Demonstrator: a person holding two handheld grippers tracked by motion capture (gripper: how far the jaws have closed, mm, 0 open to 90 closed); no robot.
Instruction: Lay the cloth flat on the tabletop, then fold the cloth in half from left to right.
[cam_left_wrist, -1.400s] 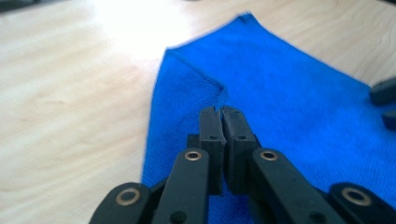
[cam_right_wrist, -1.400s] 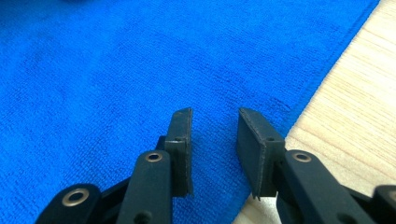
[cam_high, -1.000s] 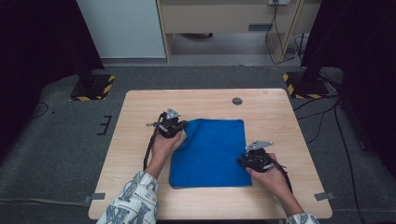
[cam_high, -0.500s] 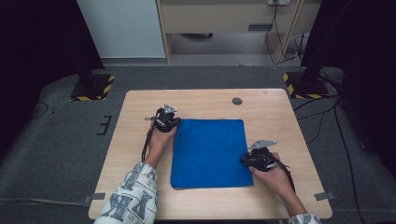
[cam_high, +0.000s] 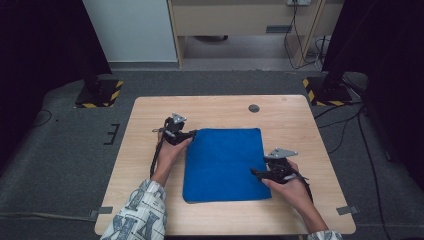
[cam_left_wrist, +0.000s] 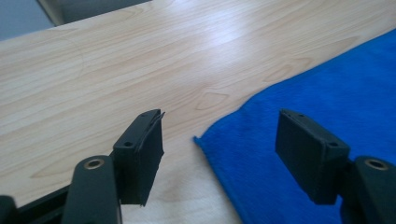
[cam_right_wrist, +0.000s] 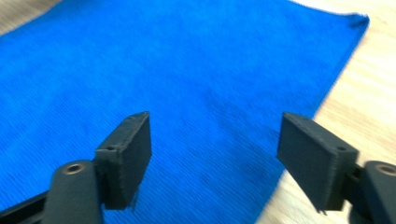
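Blue cloth (cam_high: 224, 164) lies flat mid-surface, folded to a rectangle. Left tongs (cam_high: 189, 134) at its far-left corner, jaws just opened, parted wide, corner on the surface between them, nothing gripped. Right tongs (cam_high: 256, 173) over the cloth's right edge, nearer the person, jaws just opened too, wide apart, cloth below them, not pinched. Light wooden surface (cam_high: 290, 125) has a small dark round disc (cam_high: 254, 108) near its far edge. Grey carpet floor (cam_high: 65, 165) around, yellow-black striped bases (cam_high: 100, 93) at far left and far right, no containers seen
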